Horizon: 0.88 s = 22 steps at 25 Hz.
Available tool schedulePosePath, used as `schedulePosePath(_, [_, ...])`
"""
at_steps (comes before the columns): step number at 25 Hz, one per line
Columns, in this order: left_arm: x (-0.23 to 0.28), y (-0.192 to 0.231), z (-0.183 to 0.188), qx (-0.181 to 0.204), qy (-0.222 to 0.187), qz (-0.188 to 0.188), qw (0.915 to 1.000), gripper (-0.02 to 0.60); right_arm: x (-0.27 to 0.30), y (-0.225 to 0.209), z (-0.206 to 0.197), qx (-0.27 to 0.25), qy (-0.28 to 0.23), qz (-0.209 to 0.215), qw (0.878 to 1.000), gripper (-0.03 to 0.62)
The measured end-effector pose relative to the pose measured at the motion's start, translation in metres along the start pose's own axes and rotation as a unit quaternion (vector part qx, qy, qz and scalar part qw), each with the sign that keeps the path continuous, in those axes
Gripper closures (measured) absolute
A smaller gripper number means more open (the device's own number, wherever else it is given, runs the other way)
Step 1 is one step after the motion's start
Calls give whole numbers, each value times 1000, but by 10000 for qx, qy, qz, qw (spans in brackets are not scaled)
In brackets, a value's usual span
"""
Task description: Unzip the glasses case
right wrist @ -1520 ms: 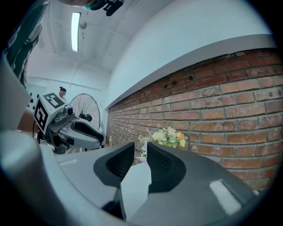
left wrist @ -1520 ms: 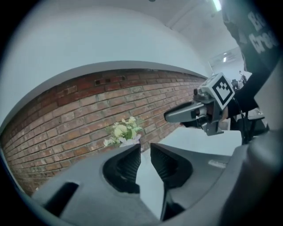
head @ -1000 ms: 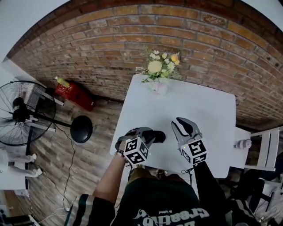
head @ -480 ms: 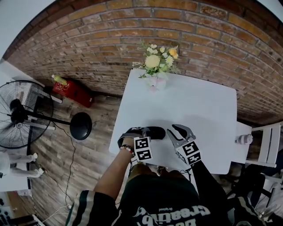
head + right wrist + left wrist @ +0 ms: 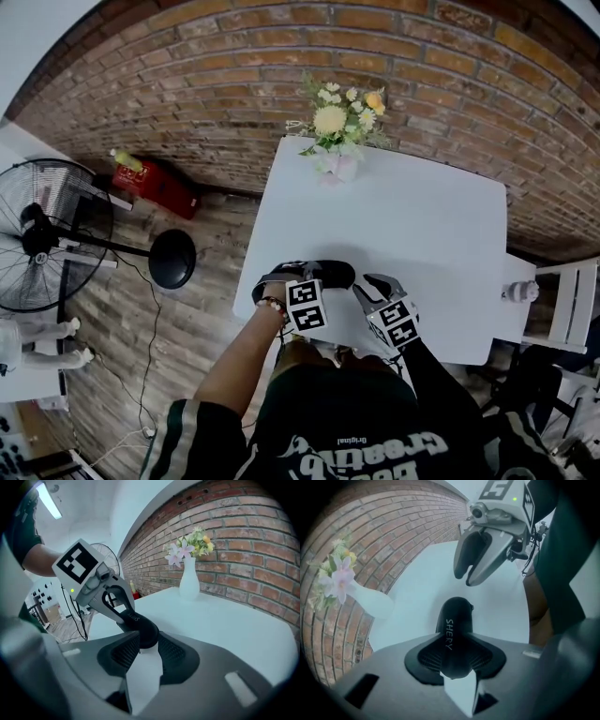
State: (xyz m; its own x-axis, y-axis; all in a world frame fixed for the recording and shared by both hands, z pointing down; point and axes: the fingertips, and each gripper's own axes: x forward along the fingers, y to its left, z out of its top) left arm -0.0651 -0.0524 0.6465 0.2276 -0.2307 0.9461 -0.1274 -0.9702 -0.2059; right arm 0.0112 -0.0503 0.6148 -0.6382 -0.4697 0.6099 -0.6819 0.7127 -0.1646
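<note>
A black zipped glasses case (image 5: pixel 330 274) lies near the front edge of the white table (image 5: pixel 412 216). In the left gripper view the case (image 5: pixel 453 620) runs away from me, and my left gripper (image 5: pixel 452 665) points steeply down with its pads pressed on the near end. My left gripper (image 5: pixel 292 279) sits at the case's left end in the head view. My right gripper (image 5: pixel 366 285) hangs just off the case's right end. Its jaws (image 5: pixel 466 577) are opening with nothing between them. From the right gripper (image 5: pixel 143 656) the case's rounded end (image 5: pixel 146 629) shows just beyond the tips.
A white vase of flowers (image 5: pixel 337 141) stands at the table's far edge by the brick wall. A standing fan (image 5: pixel 52 234) and a red box (image 5: pixel 155 192) are on the wooden floor to the left. A white chair (image 5: pixel 562 314) stands at the right.
Both grippers have come down to the table. The left one settled onto the case's left end and then stayed put. The right one sank toward the case's right end.
</note>
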Motion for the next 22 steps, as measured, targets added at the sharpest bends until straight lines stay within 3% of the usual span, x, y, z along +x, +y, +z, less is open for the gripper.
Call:
schedulePosePath(9, [2, 2, 0, -48, 50, -170, 9998, 471, 28, 10, -47, 89, 873, 24, 9961, 461])
schedulePosePath(14, [3, 4, 1, -87, 30, -290, 9995, 471, 46, 18, -52, 187, 933, 55, 9954, 454])
schedulePosePath(19, [3, 3, 0, -72, 66, -294, 9995, 473, 57, 13, -55, 176, 939, -231, 9952, 496])
schedulePosePath(22, [3, 4, 0, -90, 56, -294, 9995, 477, 57, 14, -52, 234, 914, -280, 9951, 487])
